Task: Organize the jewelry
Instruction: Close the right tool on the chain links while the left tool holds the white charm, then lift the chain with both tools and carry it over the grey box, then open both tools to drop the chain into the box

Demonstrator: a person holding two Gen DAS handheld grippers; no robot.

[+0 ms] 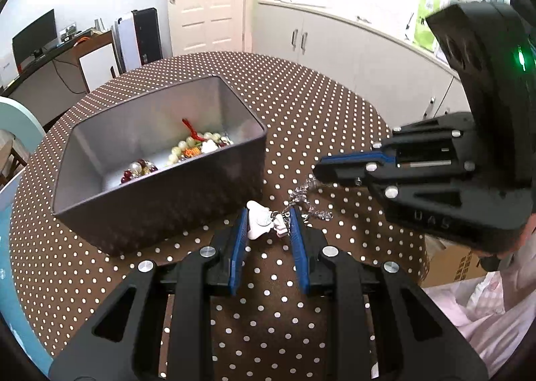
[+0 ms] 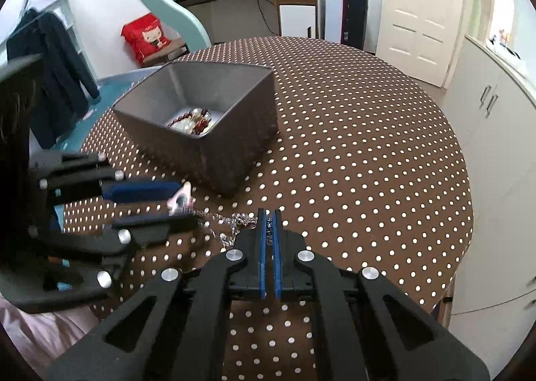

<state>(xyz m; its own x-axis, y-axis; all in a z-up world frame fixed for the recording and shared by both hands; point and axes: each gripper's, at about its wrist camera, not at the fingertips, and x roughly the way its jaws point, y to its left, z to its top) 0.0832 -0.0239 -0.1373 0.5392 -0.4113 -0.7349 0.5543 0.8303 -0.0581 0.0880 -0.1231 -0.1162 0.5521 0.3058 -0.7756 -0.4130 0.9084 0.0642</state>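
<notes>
A white pendant point(image 1: 259, 225) on a silver chain point(image 1: 301, 195) lies just in front of a grey open box point(image 1: 187, 200). My left gripper point(image 1: 268, 216) is shut on the pendant, which sits between the blue pads. The chain runs right to my right gripper point(image 1: 320, 173), whose tip is closed over it. In the right wrist view the right gripper point(image 2: 268, 213) has its pads pressed together on the chain point(image 2: 234, 221). To its left, the left gripper point(image 2: 191, 205) holds the pendant point(image 2: 182, 198). The box point(image 2: 214, 160) holds bead bracelets point(image 1: 191, 146).
A round table with a brown, white-dotted cloth point(image 2: 351, 146) carries everything; its edge curves close on the right. White cupboards point(image 1: 351, 46) stand beyond it. A cardboard box point(image 1: 452, 263) and a pink sleeve point(image 1: 485, 314) are at the right.
</notes>
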